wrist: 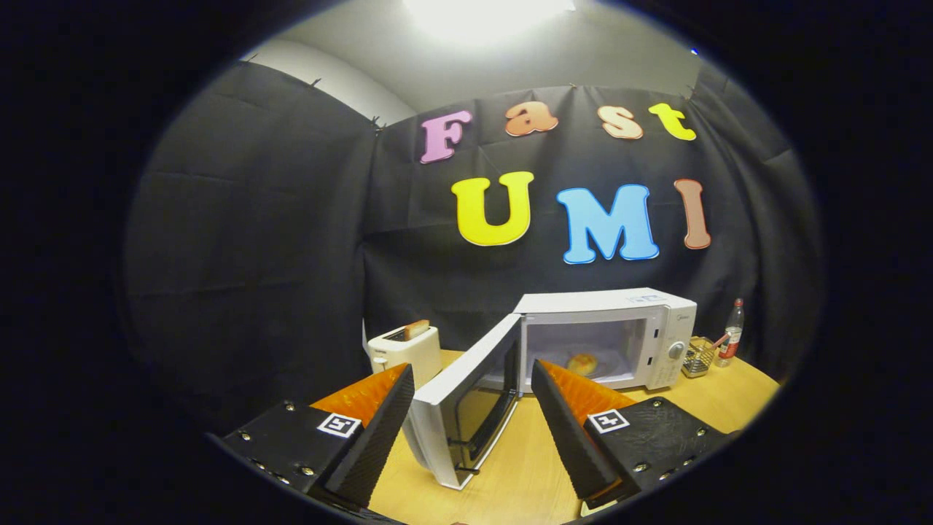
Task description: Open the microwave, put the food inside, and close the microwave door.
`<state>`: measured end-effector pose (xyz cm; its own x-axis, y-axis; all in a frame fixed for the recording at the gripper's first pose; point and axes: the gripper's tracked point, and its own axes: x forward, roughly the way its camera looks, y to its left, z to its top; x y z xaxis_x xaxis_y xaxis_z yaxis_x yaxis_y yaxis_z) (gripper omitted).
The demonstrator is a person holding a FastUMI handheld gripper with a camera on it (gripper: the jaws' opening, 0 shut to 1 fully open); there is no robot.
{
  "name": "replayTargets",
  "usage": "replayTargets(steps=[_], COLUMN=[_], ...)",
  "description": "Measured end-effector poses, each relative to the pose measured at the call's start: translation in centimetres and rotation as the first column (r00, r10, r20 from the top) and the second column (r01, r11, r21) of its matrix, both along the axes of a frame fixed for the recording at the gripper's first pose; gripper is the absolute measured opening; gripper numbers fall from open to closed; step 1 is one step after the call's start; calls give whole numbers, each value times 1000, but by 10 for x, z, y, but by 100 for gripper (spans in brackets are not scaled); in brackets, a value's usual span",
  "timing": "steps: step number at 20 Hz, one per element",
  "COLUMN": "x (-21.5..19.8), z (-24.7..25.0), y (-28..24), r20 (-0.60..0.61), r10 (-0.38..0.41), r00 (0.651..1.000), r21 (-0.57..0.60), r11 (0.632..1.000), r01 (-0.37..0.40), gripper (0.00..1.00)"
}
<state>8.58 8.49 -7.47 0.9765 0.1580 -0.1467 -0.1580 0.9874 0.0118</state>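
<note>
A white microwave (660,321) stands at the back of the wooden table (532,474). Its door (466,397) is swung wide open toward me, hinged on the left. Inside the lit cavity lies the food, a small golden bun (582,363). My gripper (472,379) is open, its two fingers spread on either side of the door's free edge. The door stands between the fingers without either one touching it, as far as I can tell. Nothing is held.
A white toaster (404,351) with a slice of bread sticking up sits left of the microwave. Right of the microwave are a small wire basket (700,356) and a bottle (732,332). Black cloth walls close the booth behind.
</note>
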Motion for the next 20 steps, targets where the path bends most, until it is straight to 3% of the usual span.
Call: replayTargets(steps=[6,12,17,20], x=[-8,-4,17,25], z=[-30,-66,-113,-127], y=[57,104,117,109], r20=[-46,-90,-188,-221], r10=[112,256,270,242], r00=[993,963,944,945], r21=[-35,-82,-93,-105], r11=[993,961,952,957], r01=[-113,-263,-291,-270], gripper=[97,98,98,91])
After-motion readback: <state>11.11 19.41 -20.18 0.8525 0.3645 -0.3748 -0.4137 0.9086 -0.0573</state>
